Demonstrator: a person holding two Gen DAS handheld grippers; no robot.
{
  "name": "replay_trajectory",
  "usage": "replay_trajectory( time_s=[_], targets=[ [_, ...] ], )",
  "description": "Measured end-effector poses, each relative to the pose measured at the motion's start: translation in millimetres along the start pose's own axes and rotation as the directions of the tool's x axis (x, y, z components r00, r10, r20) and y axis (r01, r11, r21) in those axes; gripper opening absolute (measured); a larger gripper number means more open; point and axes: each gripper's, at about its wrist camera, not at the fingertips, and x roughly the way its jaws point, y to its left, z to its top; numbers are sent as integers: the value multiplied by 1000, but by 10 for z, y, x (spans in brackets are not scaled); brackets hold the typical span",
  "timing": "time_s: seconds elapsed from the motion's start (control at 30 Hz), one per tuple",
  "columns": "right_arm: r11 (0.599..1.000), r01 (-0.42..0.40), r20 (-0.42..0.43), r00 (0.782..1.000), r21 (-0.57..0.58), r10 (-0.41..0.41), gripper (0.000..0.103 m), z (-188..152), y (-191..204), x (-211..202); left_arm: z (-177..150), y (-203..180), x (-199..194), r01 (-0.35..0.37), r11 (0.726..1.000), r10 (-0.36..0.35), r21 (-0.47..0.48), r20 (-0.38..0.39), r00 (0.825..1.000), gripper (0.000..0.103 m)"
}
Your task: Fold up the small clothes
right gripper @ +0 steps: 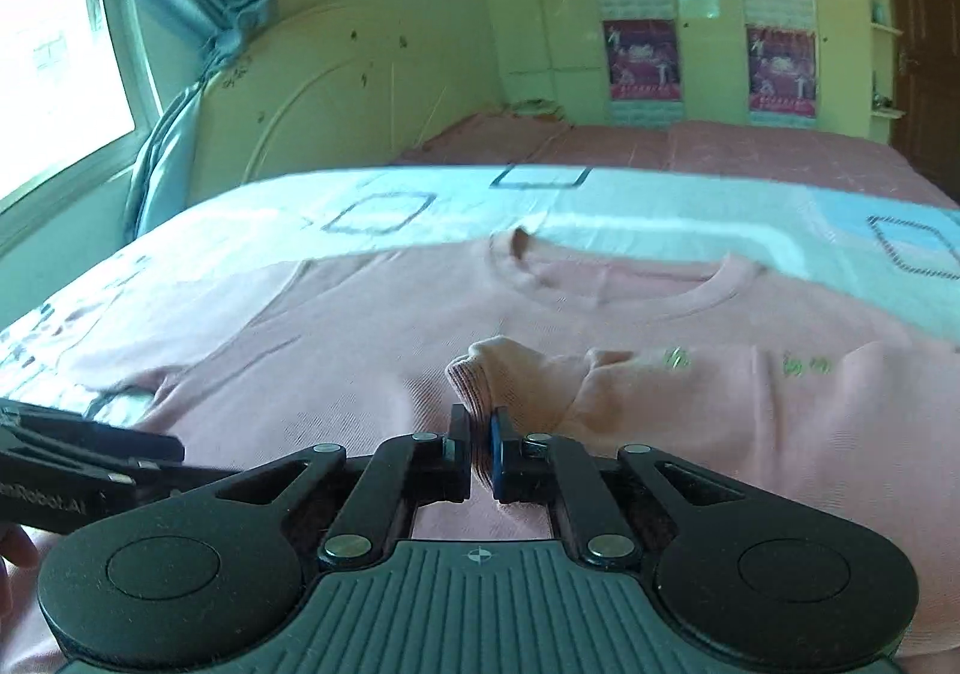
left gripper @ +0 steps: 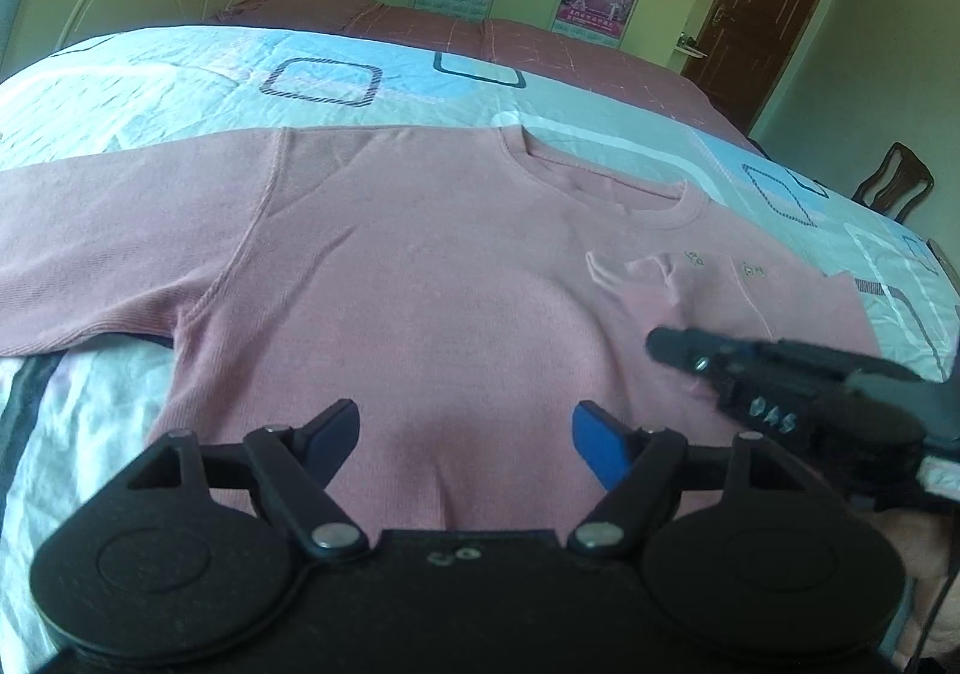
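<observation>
A pink top [left gripper: 420, 278] lies flat on a bed [left gripper: 180, 92] with a pale cover that has square shapes on it. The top's front faces up. Its neck hole [left gripper: 606, 176] points away from the cameras, toward the far wall, and its bottom edge is near the grippers. So the body runs from near to far, and the sleeves run across the bed.

On the left, one long sleeve [left gripper: 108, 254] stretches straight out to the side and lies flat.

In the middle, the left gripper [left gripper: 465, 437] hangs over the lower part of the top. Its fingers are wide apart and there is nothing between them.

On the right, the other sleeve [right gripper: 660, 374] is folded in over the chest, so its cuff [right gripper: 474, 380] points toward the middle of the top. The right gripper [right gripper: 482, 452] has its fingers closed tight on that cuff, and the cuff stands up a little from the top. Small green marks [right gripper: 678, 359] show on this sleeve. The picture from the right gripper is a bit blurry.
</observation>
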Motion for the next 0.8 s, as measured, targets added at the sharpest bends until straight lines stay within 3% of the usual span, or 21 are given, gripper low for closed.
replay_trajectory(
  time_s=[0.03,0.07,0.1,0.13,0.2,0.3,0.4,0.5,0.6,0.67,0.7,0.8],
  targets=[
    [1000,9,-31,999,1,-9,6,-50,9,94,4,21,4,1,1000,-1,-5,-3,1000,78],
    [1000,9,-7,1000,-15,-9,8,-65,29,73,9,33,11,7,1000,-7,-11,-6,1000,81],
    [999,11,-9,1000,-38,-11,16,-62,51,49,20,35,22,17,1000,-17,-15,-8,1000,83],
    [998,18,7,1000,-59,-17,36,-57,61,-12,30,19,35,27,999,-27,-18,-4,1000,88],
    [996,45,67,997,-82,-39,58,-85,48,-183,61,-50,90,61,998,-61,-23,7,998,90],
    [997,68,95,993,-36,-64,56,-198,-111,-427,122,-222,239,147,989,-147,-27,2,989,87],
    [991,125,92,987,38,-128,25,-321,-342,-673,208,-434,440,186,982,-186,12,-14,982,76],
    [977,192,83,976,91,-199,24,-457,-579,-914,285,-578,671,202,979,-199,40,-63,978,64],
    [953,264,50,960,150,-274,24,-632,-861,-1171,334,-699,840,215,974,-209,64,-97,973,37],
    [931,310,26,947,191,-321,24,-733,-1025,-1297,346,-772,922,220,972,-212,80,-105,972,13],
    [921,328,14,941,211,-339,25,-773,-1098,-1338,347,-798,950,226,971,-216,83,-107,970,6],
    [889,379,-19,922,256,-388,25,-855,-1307,-1422,383,-850,853,208,972,-206,111,-30,978,6]
  ],
)
